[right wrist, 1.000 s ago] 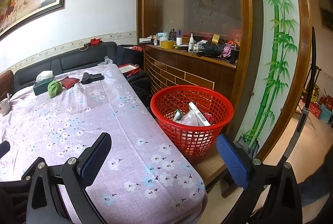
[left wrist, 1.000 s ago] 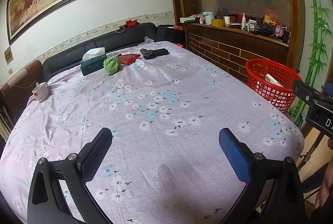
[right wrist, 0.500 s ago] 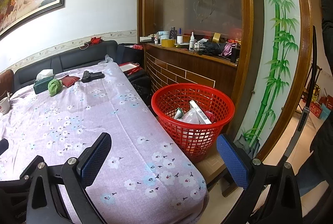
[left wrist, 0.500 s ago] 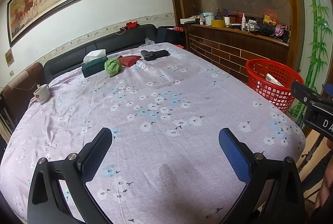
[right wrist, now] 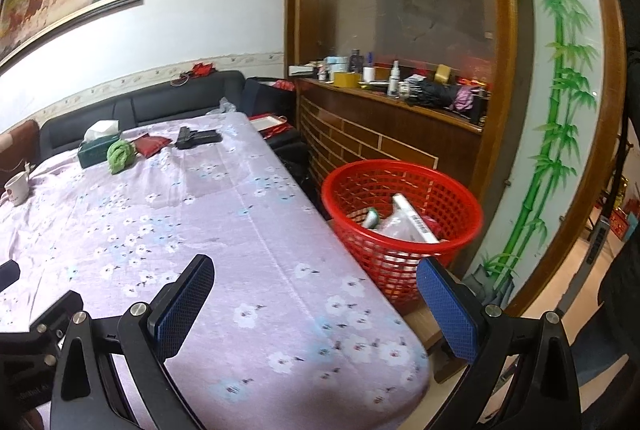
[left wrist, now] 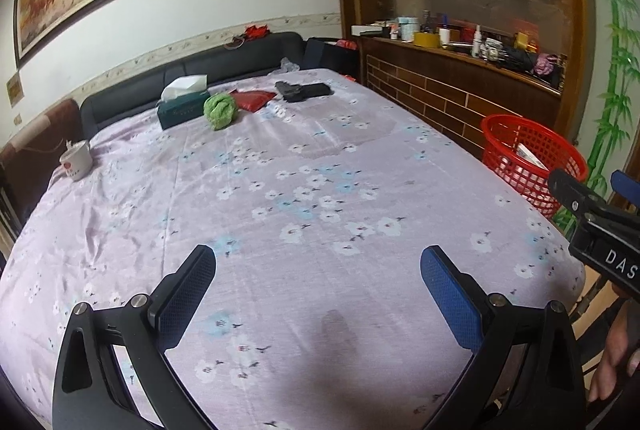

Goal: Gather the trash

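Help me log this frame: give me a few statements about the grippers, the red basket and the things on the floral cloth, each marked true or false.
1. The left gripper and the right gripper are both open and empty. True.
2. The red plastic mesh basket is empty. False: it holds a white boxed item and other trash.
3. The crumpled green cloth lies beside the dark green tissue box. True.
4. The white mug stands in the basket. False: it stands on the lilac floral tablecloth, near the far left edge.
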Tool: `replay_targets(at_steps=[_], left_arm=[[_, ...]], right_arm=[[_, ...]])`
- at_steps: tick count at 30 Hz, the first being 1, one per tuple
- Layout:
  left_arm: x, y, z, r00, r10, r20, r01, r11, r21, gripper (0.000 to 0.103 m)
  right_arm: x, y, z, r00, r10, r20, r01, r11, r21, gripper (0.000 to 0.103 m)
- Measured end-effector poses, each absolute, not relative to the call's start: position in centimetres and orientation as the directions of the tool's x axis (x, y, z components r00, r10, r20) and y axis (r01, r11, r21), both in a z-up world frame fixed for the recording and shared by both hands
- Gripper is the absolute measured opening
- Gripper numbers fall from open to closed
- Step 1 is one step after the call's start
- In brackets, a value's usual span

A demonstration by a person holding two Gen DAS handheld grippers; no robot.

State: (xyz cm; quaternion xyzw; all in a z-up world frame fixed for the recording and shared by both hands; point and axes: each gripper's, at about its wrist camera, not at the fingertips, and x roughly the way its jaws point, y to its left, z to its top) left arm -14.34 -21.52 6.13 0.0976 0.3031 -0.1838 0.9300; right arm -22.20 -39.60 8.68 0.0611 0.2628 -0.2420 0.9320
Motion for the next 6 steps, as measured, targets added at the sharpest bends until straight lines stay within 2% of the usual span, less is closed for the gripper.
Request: replay_targets(at_steps=[6], left_arm=[[-11.1, -16.9, 6.1, 0.728, -0.232, -0.645, 0.314, 0.949, 0.013, 0.102]], right_arm=[[-17.7, -36.7, 8.7, 0.763, -0.298, -0.574, 0.36, 0.933, -0.006, 0.102]])
